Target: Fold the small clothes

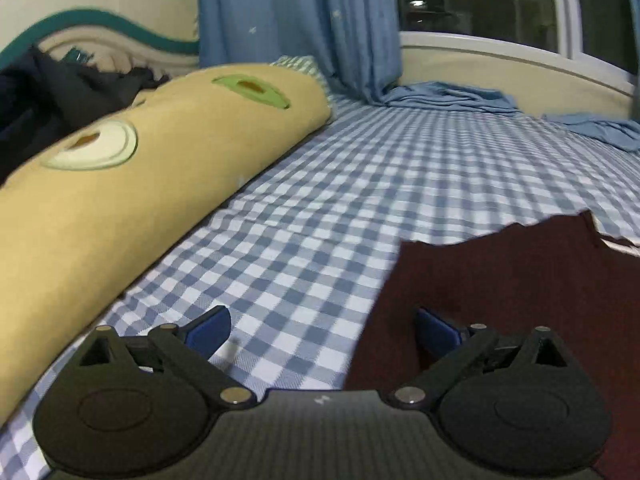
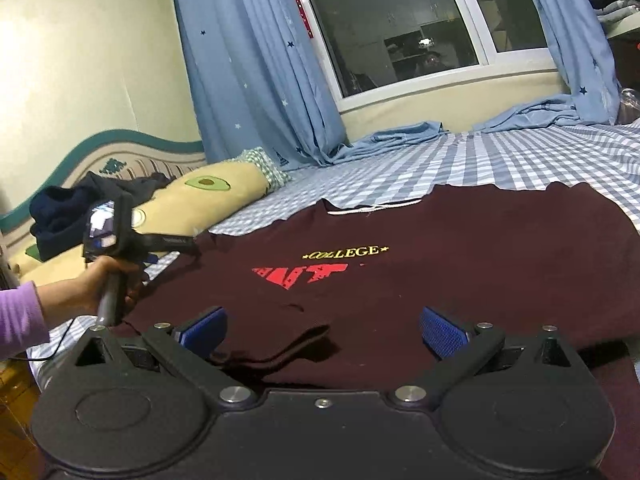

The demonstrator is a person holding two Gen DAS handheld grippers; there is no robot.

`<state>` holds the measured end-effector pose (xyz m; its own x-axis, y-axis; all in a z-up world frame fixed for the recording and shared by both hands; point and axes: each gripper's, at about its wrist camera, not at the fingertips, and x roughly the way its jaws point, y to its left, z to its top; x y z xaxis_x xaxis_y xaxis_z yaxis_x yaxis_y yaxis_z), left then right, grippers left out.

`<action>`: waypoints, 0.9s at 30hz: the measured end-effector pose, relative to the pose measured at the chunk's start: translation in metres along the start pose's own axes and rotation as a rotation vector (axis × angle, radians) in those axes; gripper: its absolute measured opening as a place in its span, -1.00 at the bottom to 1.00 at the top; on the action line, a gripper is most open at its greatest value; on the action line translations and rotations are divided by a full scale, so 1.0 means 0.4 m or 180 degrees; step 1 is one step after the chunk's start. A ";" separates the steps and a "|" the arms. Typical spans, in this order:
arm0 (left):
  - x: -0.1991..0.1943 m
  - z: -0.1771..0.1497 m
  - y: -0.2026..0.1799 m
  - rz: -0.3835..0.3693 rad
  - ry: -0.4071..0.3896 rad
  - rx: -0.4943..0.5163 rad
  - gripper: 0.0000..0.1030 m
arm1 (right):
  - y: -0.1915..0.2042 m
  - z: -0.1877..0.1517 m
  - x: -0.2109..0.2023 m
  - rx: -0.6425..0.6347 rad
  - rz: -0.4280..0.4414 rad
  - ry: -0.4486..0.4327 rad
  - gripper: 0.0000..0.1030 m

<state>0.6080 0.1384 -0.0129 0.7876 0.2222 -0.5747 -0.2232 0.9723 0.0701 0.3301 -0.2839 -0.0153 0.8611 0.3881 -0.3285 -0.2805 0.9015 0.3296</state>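
A dark maroon T-shirt (image 2: 440, 264) with red print and yellow "COLLEGE" lettering lies spread flat on the checked bed sheet (image 2: 500, 152). My right gripper (image 2: 324, 332) is open and empty, low over the shirt's near hem. My left gripper (image 1: 322, 334) is open and empty at the shirt's left edge (image 1: 500, 280), one finger over the sheet (image 1: 320, 200), the other over the shirt. The left gripper also shows in the right wrist view (image 2: 176, 242), held in a hand at the shirt's left sleeve.
A long yellow avocado-print pillow (image 1: 140, 184) lies along the left of the bed, with dark clothes (image 2: 64, 216) piled by the headboard. Blue curtains (image 2: 256, 80) hang at the window and pool on the far bed edge.
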 end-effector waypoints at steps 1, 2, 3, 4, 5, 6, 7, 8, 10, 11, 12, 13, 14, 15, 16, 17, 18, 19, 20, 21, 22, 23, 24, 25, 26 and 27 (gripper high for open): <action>0.014 0.007 0.010 -0.0018 0.0034 -0.0086 0.95 | -0.001 0.001 0.000 0.0009 0.0007 0.0007 0.99; 0.024 0.011 0.020 -0.0033 0.0054 -0.0153 0.95 | -0.002 0.002 0.000 0.0019 0.0014 0.0018 0.99; 0.033 0.013 0.027 -0.0043 0.0065 -0.0193 0.95 | -0.003 0.002 0.001 0.0027 0.0018 0.0032 0.99; 0.040 0.016 0.031 -0.0044 0.0072 -0.0201 0.95 | -0.003 0.003 0.003 0.0033 0.0023 0.0043 0.99; 0.050 0.015 0.034 -0.0030 0.0077 -0.0195 0.95 | -0.003 0.003 0.005 0.0041 0.0036 0.0054 0.99; 0.060 0.016 0.036 0.0013 0.0117 -0.0201 0.97 | -0.004 0.003 0.004 0.0054 0.0053 0.0062 0.99; 0.075 0.016 0.041 0.0037 0.0194 -0.0232 0.97 | -0.006 0.003 0.006 0.0068 0.0066 0.0068 0.99; 0.088 0.016 0.048 0.0029 0.0287 -0.0280 0.97 | -0.007 0.003 0.007 0.0085 0.0077 0.0070 0.99; 0.090 0.016 0.061 -0.0008 0.0298 -0.0372 0.98 | -0.010 0.002 0.003 0.0112 0.0095 0.0061 0.99; 0.089 0.015 0.066 -0.0001 0.0277 -0.0391 0.98 | -0.010 0.002 0.001 0.0114 0.0097 0.0056 0.99; 0.082 0.014 0.069 0.0005 0.0246 -0.0411 0.97 | -0.009 0.002 0.000 0.0109 0.0094 0.0053 0.99; 0.071 0.011 0.076 0.0013 0.0184 -0.0455 0.97 | -0.009 0.002 -0.001 0.0103 0.0088 0.0053 0.99; 0.057 0.008 0.082 0.0027 0.0122 -0.0509 0.97 | -0.008 0.001 -0.003 0.0098 0.0083 0.0053 0.99; 0.041 0.003 0.090 0.0049 0.0062 -0.0573 0.97 | -0.008 0.001 -0.004 0.0096 0.0079 0.0052 0.99; 0.023 -0.002 0.097 0.0049 0.0016 -0.0620 0.98 | -0.009 0.002 -0.003 0.0099 0.0076 0.0052 0.99; 0.002 -0.007 0.103 0.0028 -0.0020 -0.0652 0.98 | -0.009 0.002 -0.003 0.0102 0.0071 0.0050 0.99; -0.022 -0.013 0.108 0.0002 -0.0048 -0.0670 0.98 | -0.009 0.002 -0.005 0.0106 0.0070 0.0046 0.99; -0.051 -0.020 0.110 -0.0029 -0.0079 -0.0675 0.98 | -0.009 0.002 -0.004 0.0108 0.0069 0.0043 0.99; -0.079 -0.023 0.110 -0.0064 -0.0113 -0.0665 0.98 | -0.009 0.002 -0.006 0.0112 0.0065 0.0038 0.99; -0.112 -0.032 0.109 -0.0101 -0.0147 -0.0645 0.98 | -0.007 0.001 -0.005 0.0114 0.0059 0.0033 0.99; -0.148 -0.042 0.106 -0.0146 -0.0182 -0.0609 0.98 | -0.006 0.001 -0.005 0.0116 0.0051 0.0025 0.99; -0.187 -0.055 0.103 -0.0189 -0.0219 -0.0566 0.98 | -0.006 0.001 -0.007 0.0118 0.0041 0.0013 0.99; -0.231 -0.070 0.098 -0.0227 -0.0264 -0.0518 0.98 | -0.007 0.001 -0.010 0.0121 0.0042 -0.0006 0.99; -0.272 -0.088 0.095 -0.0267 -0.0304 -0.0476 0.98 | -0.005 0.000 -0.015 0.0126 0.0049 -0.0036 0.99; -0.307 -0.097 0.090 -0.0306 -0.0334 -0.0438 0.99 | -0.004 -0.001 -0.024 0.0129 0.0048 -0.0090 0.99; -0.349 -0.116 0.087 -0.0359 -0.0365 -0.0394 0.99 | -0.001 -0.002 -0.039 0.0119 0.0045 -0.0157 0.99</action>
<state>0.4637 0.1379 0.0317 0.8702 0.1260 -0.4762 -0.1931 0.9766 -0.0945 0.3166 -0.2902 -0.0112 0.8773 0.3899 -0.2800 -0.2775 0.8879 0.3670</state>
